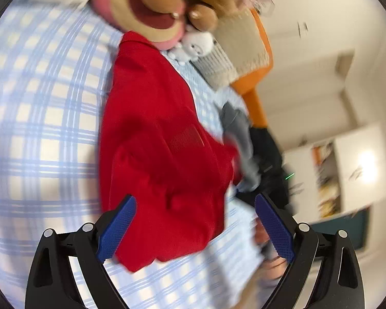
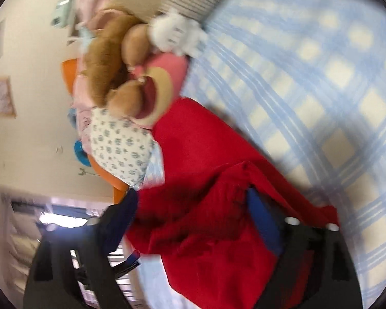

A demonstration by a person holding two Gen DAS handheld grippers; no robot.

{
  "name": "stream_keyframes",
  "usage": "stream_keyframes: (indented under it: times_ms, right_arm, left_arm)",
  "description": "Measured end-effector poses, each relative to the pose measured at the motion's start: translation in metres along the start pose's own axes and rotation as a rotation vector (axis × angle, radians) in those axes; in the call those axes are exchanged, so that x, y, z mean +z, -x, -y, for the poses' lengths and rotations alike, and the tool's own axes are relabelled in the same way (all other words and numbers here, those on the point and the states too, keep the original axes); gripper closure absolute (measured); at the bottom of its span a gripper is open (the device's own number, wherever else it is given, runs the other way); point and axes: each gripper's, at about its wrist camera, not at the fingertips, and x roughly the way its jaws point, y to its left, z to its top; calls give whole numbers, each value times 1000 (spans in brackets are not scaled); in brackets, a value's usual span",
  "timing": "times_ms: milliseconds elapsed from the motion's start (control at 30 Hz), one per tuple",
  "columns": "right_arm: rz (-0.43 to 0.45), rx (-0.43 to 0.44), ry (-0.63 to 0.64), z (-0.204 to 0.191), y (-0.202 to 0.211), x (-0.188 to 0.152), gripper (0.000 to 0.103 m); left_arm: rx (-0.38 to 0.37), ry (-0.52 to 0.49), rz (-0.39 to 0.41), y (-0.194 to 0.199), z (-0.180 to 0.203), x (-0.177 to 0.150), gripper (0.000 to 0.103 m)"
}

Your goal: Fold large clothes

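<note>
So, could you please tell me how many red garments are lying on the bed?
1. The red garment lies spread on the blue checked bedsheet, its far end touching the plush toys; the right wrist view shows the same piece. More could be hidden beneath it.

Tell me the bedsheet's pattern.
The bedsheet is a light blue and cream plaid, clearest in the left wrist view.
</note>
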Motion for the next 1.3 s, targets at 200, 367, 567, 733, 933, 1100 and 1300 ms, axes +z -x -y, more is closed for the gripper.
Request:
stream_keyframes:
  times_ms: [200, 367, 567, 733, 933, 1100, 1300]
  right_arm:
    - [-10, -146, 410, -76, 41, -24, 27]
    - [-163, -382, 662, -69, 23, -74, 58]
    - [-258, -578, 784, -5, -22, -109, 78]
    - [-92, -626, 791, 4, -31, -94, 86]
    - [-8, -636, 845, -12, -7, -97, 63]
    - [-39, -595, 818, 1, 36, -112, 52]
    - [-137, -562, 751, 36, 28, -129, 53]
  left_arm:
    - [238, -258, -107, -36, 48, -30, 9]
    - [396, -429, -171, -87, 66, -67, 9]
    - [669, -540, -155, -132, 49, -76, 6]
    - [694, -522, -98, -141, 29, -71, 2]
    - [584, -446, -17, -85, 36, -84, 3]
    - [526, -331, -11, -42, 8, -108, 3]
    - [496, -211, -65, -56, -36, -123, 3]
